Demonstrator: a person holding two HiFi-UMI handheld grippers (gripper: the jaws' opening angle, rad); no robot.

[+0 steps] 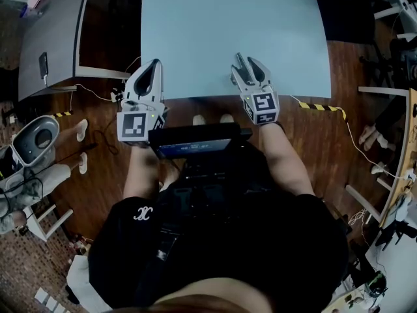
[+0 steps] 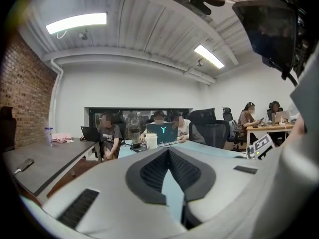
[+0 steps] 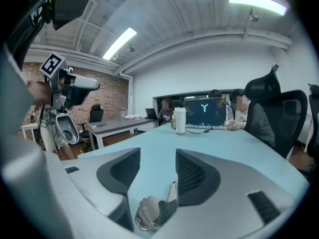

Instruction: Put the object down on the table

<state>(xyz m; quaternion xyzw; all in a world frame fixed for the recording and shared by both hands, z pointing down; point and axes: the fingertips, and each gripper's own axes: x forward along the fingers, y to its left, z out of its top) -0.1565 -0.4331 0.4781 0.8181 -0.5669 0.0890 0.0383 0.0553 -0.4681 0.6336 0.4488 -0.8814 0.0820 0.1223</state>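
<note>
The light blue table (image 1: 234, 25) stretches away in front of me, and both grippers hover at its near edge. My right gripper (image 1: 250, 61) is open, its dark pads (image 3: 197, 176) standing well apart over the table top (image 3: 224, 143). Low between the jaws, near their base, sits a small pale object with a shiny edge (image 3: 152, 212); the pads do not press on it and I cannot tell what it is. My left gripper (image 1: 155, 65) is shut, its fingertips meeting in the left gripper view (image 2: 168, 152) with nothing between them.
A white cup (image 3: 180, 120) and an open laptop (image 3: 205, 113) stand at the table's far end, where people sit. A black office chair (image 3: 279, 116) is at the right side. A grey table (image 1: 52, 38) stands to the left, over a wooden floor.
</note>
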